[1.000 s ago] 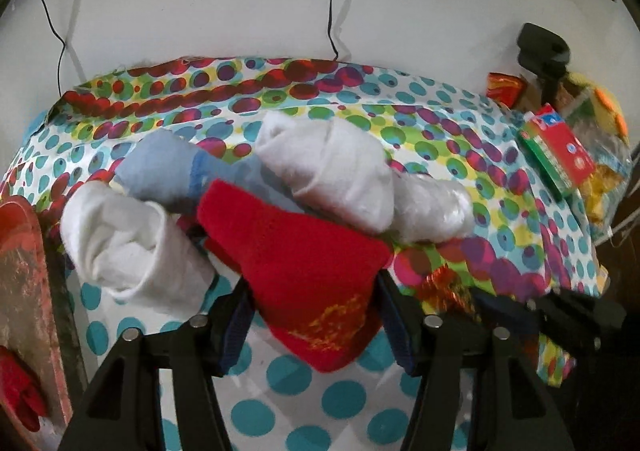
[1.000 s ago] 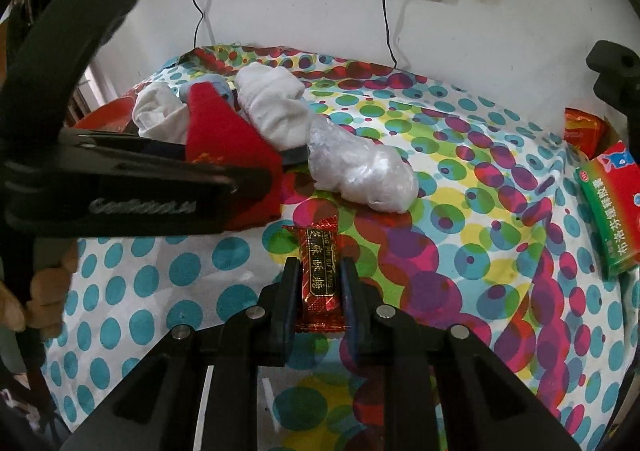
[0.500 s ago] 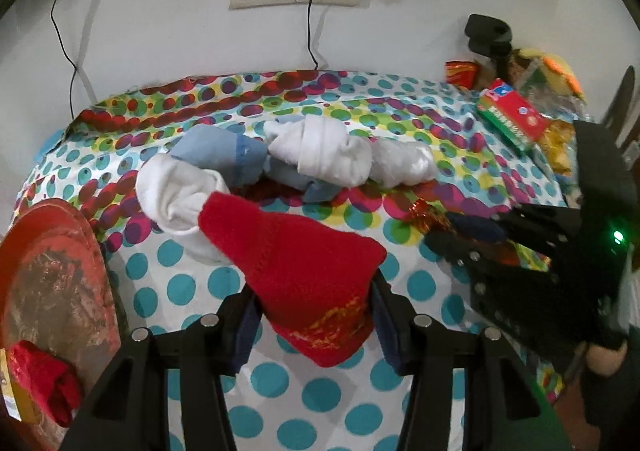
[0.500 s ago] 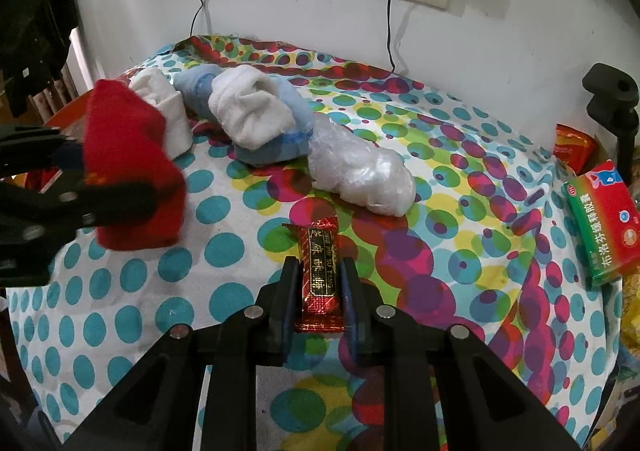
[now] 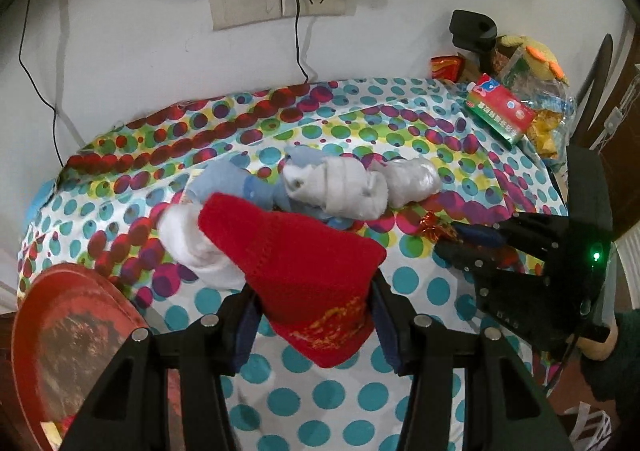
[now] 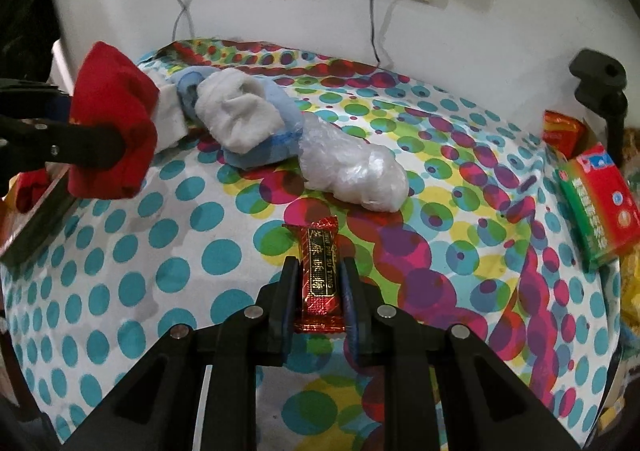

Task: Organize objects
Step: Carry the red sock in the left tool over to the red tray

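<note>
The left gripper holds a red sock between its fingers, pads pressed into the cloth on both sides. The sock hangs clear of the tabletop: its cuff end droops below the fingers and its bulk stands up ahead of them. The right gripper has its fingers narrow, clamped on a red candy bar by its long edges; the bar projects ahead of the fingertips.

**Positions relative to the fingers**
- Ahead of the left fingers: a white sock roll, a blue sock, a second white roll and a plastic-wrapped bundle, lying close together.
- Left of the left fingers, at the tabletop edge: a red tray. It appears to hold another red item, but blur makes this uncertain.
- Far right of the right fingers: a green-and-red box.

**Handling**
- Red sock: light, soft, limp. It compresses under the pads and will sag or swing when moved. Grip it across the thick folded middle, as now; a hold on a loose edge is likely to slip.
- Candy bar: light, with a slick foil wrapper; the contents may crush. Grip across the narrow width at mid-length with modest force.
- Bundle: the plastic film looks slippery and yielding; take it across the middle.
</note>
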The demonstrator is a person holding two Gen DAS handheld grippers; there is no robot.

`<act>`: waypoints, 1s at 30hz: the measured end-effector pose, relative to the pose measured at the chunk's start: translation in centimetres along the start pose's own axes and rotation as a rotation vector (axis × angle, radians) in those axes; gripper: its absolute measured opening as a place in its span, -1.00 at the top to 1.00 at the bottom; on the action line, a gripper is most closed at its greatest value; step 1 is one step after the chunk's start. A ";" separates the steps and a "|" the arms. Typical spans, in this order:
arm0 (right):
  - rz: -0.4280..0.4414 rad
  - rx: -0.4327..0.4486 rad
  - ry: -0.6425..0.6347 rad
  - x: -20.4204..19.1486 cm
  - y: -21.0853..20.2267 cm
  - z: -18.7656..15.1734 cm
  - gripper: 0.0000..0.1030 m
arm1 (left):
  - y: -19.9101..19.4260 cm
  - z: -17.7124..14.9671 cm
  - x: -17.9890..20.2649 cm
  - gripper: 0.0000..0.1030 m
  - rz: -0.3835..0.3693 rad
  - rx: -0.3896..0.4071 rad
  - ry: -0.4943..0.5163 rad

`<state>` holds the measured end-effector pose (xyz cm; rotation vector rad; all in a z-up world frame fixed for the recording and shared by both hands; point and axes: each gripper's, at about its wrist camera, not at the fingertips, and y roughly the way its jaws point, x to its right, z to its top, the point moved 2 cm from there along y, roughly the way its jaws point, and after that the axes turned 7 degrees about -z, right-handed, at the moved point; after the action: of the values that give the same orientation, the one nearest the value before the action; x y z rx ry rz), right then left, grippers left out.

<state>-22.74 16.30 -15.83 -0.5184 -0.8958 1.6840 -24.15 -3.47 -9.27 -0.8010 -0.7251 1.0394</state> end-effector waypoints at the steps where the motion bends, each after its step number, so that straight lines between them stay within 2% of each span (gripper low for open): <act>1: -0.011 0.001 0.008 -0.1 0.0 0.0 0.62 | -0.1 -0.1 0.0 0.00 0.007 0.007 0.000; 8: -0.134 0.009 0.040 -0.9 -0.2 0.1 0.63 | -0.5 -2.9 0.5 0.00 0.006 0.018 0.047; 12: -0.211 -0.007 0.080 -1.6 -0.4 -0.1 0.64 | -2.8 -5.2 0.6 0.00 -0.037 0.024 0.015; 16: -0.282 -0.024 0.076 -2.7 -0.6 -0.2 0.64 | -5.6 -6.6 0.2 0.00 0.000 0.046 0.061; 20: -0.281 -0.045 0.145 -2.8 -0.9 -0.5 0.64 | -7.6 -7.3 -1.7 0.00 -0.004 0.040 0.066; 23: -0.307 -0.043 0.154 -3.2 -1.3 -0.6 0.64 | -8.8 -7.5 -3.2 0.00 0.062 0.053 0.096; 30: -0.318 -0.042 0.152 -3.9 -1.5 -0.5 0.64 | -9.9 -7.6 -7.0 0.00 0.107 0.069 0.069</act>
<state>-20.29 12.94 -15.34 -0.4967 -0.8545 1.3234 -15.77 -14.57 -5.85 -0.8191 -0.5897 1.1219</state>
